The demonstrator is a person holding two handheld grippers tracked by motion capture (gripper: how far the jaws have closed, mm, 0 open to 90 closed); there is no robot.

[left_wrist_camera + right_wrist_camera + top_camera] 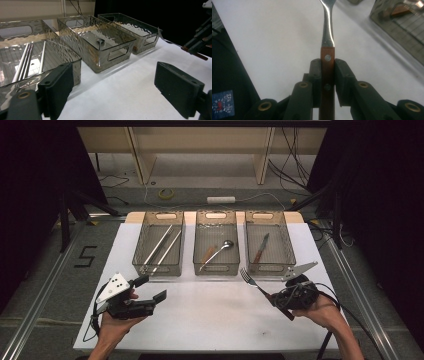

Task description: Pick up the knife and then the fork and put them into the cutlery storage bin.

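Currently we hold the fork in the R gripper, jaws pinching its wooden handle, tines aimed far-left, just near of the right bin. Bins sort by type: rods left, spoon centre, knife right, so the fork likely goes in one. L gripper idles spread wide, empty, near-left. Floor tape reads "5".

The fork has a steel head and a riveted brown wooden handle; its tines point toward the right bin; it sits just before that bin.
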